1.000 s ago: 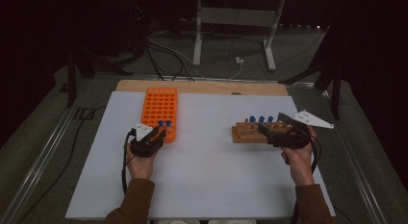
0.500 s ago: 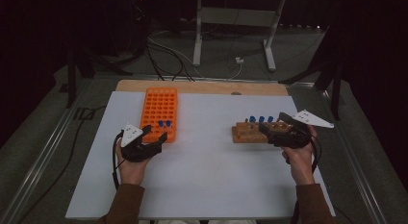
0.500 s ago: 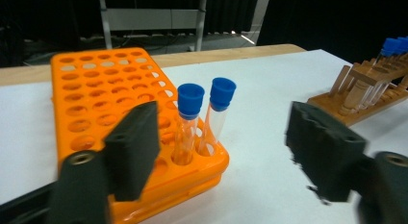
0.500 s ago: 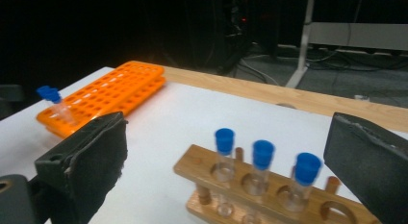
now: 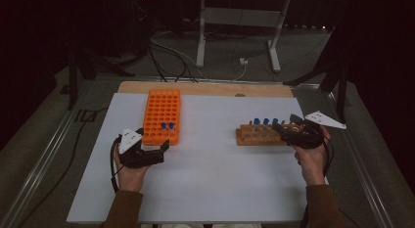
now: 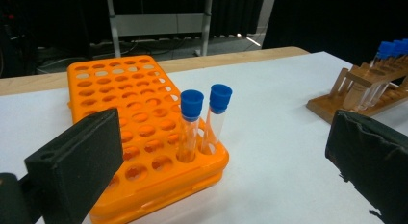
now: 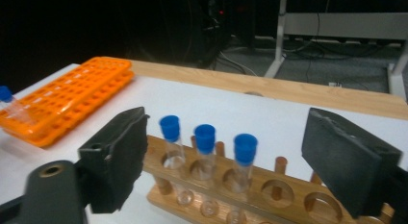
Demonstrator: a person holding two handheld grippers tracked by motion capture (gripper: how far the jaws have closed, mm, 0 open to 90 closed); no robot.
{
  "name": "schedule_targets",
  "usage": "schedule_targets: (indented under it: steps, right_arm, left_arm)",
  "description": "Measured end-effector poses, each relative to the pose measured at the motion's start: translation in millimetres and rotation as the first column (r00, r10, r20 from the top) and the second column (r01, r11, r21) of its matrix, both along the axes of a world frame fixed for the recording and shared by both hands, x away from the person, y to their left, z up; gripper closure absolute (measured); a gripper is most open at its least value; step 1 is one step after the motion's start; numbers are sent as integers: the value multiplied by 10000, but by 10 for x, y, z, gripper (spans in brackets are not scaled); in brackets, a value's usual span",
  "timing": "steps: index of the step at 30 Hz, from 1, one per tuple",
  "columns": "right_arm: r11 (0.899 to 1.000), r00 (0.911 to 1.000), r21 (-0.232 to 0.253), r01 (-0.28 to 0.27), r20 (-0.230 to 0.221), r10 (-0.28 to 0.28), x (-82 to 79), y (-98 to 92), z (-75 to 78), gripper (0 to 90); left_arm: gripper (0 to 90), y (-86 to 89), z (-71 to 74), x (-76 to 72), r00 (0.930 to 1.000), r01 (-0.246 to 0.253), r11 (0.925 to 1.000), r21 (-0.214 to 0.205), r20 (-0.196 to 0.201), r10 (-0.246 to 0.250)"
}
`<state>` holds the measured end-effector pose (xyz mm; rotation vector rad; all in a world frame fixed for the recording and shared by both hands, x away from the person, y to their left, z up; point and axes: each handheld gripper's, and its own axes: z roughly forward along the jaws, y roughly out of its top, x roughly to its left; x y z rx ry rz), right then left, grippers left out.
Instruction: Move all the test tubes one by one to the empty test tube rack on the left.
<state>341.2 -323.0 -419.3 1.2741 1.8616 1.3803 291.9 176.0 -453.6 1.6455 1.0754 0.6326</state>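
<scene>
White worktop (image 5: 205, 189): two blue-capped tubes (image 6: 202, 120) are seated in the orange rack (image 5: 162, 115), three remain in the wooden rack (image 5: 262, 135); left gripper (image 5: 164, 148) fingers released and empty, right gripper (image 7: 226, 161) fingers being closed around the wooden-rack tubes, not yet gripping.

three blue-capped tubes (image 7: 205, 154) are seen upright in a wooden rack (image 7: 269, 190), framed between the right gripper (image 7: 240, 161)'s parted black jaws, which have just been closing. an orange rack (image 7: 67, 101) is seen far left on the white table (image 7: 269, 120).
</scene>
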Motion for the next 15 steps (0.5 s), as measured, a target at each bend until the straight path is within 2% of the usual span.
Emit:
schedule_targets:
  steps: [4,7,9,15]
  right_arm:
    - [9998,10000,-197,76,37,-75,63,12,-46,350]
    - [9982,9995,-526,280,-130,-287,115,49,-99,461]
    - [9980,9989,-530,346,-299,-362,146,54,-144,522]
    - [9992,9961,-78,400,-790,-405,272,31,-299,668]
  left_arm:
    - [7,13,-1,-6,10000,-70,9999,-91,-20,70]
    - [7,38,-5,-11,9999,-133,9997,-214,-76,132]
    - [7,58,-5,-16,9997,-234,9993,-285,-75,232]
    - [8,107,-12,-20,9990,-444,9980,-441,-109,439]
